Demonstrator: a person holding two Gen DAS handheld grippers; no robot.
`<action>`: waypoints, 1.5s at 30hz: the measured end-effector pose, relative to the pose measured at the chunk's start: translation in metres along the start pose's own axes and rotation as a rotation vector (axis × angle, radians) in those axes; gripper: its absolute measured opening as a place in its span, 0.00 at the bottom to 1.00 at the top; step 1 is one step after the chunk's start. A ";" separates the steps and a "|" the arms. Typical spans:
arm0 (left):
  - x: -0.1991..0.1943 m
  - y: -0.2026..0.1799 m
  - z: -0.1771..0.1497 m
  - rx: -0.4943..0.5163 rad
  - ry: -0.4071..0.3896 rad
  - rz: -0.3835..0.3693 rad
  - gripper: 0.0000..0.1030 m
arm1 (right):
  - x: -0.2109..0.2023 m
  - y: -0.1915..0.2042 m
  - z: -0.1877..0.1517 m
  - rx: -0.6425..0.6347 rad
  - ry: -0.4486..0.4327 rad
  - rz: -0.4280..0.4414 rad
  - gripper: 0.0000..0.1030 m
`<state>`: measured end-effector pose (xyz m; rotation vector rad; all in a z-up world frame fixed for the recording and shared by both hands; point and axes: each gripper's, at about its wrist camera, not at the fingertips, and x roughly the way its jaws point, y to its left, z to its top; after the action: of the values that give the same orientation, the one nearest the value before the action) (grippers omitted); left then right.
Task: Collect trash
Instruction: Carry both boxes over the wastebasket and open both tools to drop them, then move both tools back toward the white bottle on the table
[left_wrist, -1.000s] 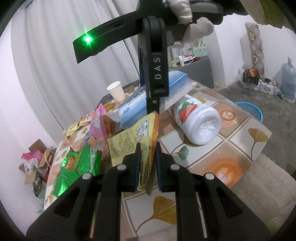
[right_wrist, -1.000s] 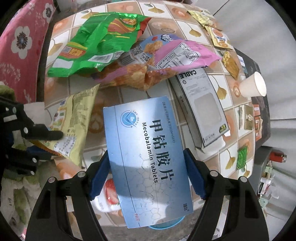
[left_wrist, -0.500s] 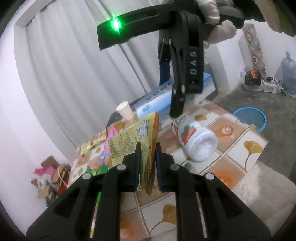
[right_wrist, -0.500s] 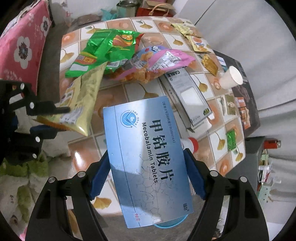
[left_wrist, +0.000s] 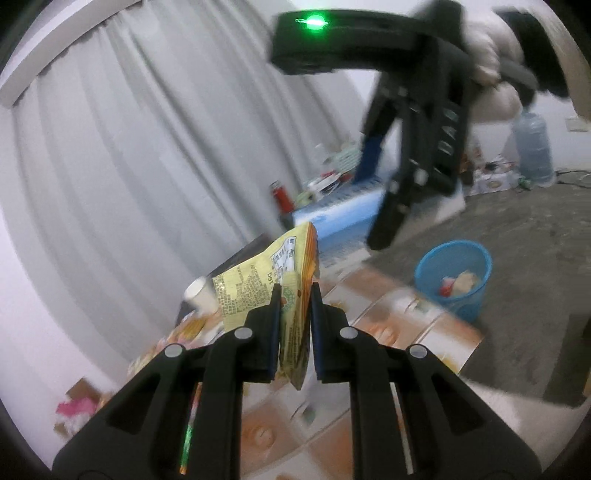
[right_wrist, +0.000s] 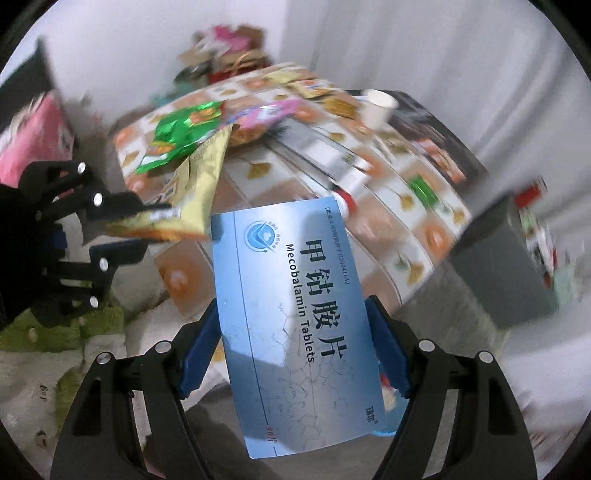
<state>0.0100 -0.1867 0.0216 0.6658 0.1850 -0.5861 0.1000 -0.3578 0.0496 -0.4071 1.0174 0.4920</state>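
Observation:
My left gripper (left_wrist: 293, 295) is shut on a yellow snack wrapper (left_wrist: 273, 273) and holds it in the air above the tiled table (left_wrist: 413, 314). My right gripper (right_wrist: 295, 317) is shut on a blue Mecobalamin tablet box (right_wrist: 295, 314), also lifted off the table. In the left wrist view the right gripper (left_wrist: 384, 236) is up and to the right with the blue box (left_wrist: 343, 218). In the right wrist view the left gripper (right_wrist: 147, 229) is at left with the yellow wrapper (right_wrist: 192, 199). A blue trash bin (left_wrist: 454, 278) stands on the floor right of the table.
On the table lie a green wrapper (right_wrist: 181, 133), a pink wrapper (right_wrist: 266, 114), a white paper cup (right_wrist: 376, 107) and other small packets. A grey cabinet (right_wrist: 506, 273) stands beside the table. A water jug (left_wrist: 533, 147) stands at the far wall.
Both grippers have risen and swung away from the table with their loads. The blue bin has come into fuller view in the left wrist view.

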 end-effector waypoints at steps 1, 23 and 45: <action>0.005 -0.003 0.010 -0.001 -0.008 -0.038 0.12 | -0.004 -0.010 -0.013 0.039 -0.014 -0.003 0.72; 0.390 -0.161 0.107 -0.537 0.689 -0.789 0.13 | 0.138 -0.242 -0.258 1.014 -0.042 -0.175 0.72; 0.413 -0.142 0.080 -0.730 0.722 -0.748 0.54 | 0.141 -0.209 -0.330 1.460 -0.337 -0.362 0.81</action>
<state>0.2680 -0.5139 -0.1325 0.0370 1.2988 -0.8966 0.0479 -0.6782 -0.2095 0.7726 0.7196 -0.5427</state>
